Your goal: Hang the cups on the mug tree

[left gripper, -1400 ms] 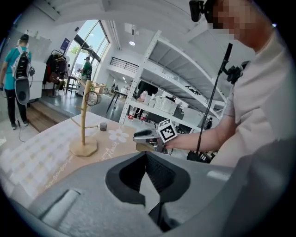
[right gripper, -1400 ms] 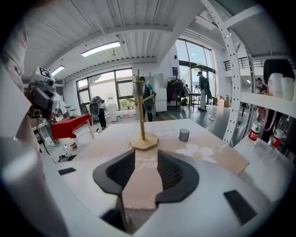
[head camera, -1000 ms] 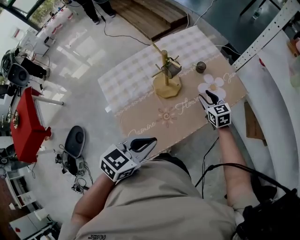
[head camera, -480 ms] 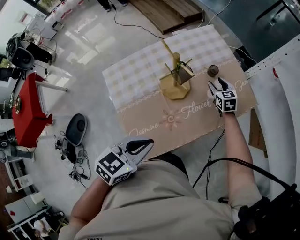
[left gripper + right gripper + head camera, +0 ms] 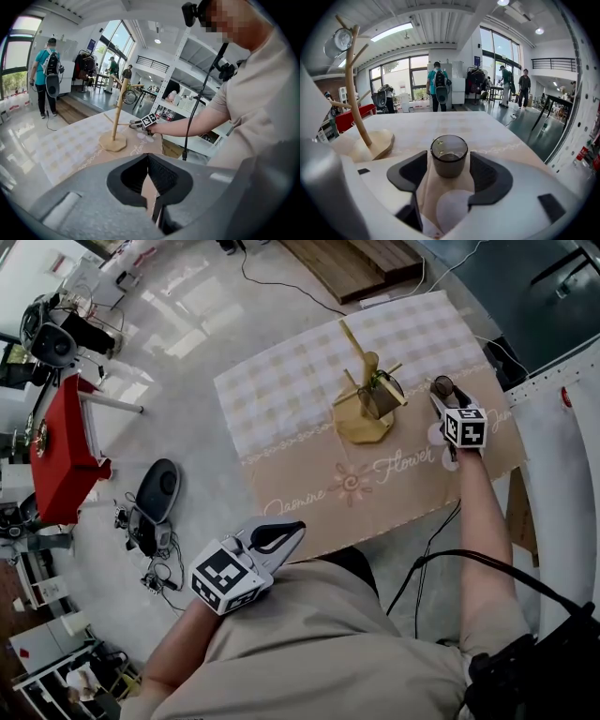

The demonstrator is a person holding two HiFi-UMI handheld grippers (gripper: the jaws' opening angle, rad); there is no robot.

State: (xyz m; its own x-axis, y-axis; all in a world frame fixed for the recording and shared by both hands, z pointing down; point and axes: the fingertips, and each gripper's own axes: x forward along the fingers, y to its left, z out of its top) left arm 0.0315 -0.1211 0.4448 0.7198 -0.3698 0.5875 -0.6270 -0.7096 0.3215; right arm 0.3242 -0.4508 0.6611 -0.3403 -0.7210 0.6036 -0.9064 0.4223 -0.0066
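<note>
Jaws of the right gripper (image 5: 448, 164), just opened wide, are parked round the small dark glass cup (image 5: 449, 152) on the desk (image 5: 497, 136) by the wooden mug tree (image 5: 354, 93); left gripper's (image 5: 149, 161) are pinched closed.

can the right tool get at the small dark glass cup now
Likely yes: the right tool has just been opening its jaws, and the small dark glass cup stands between them, nothing in the way.

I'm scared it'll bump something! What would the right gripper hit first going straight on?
The cup. It stands between the right gripper's jaws, which have just been opening and seem not to touch it.
</note>
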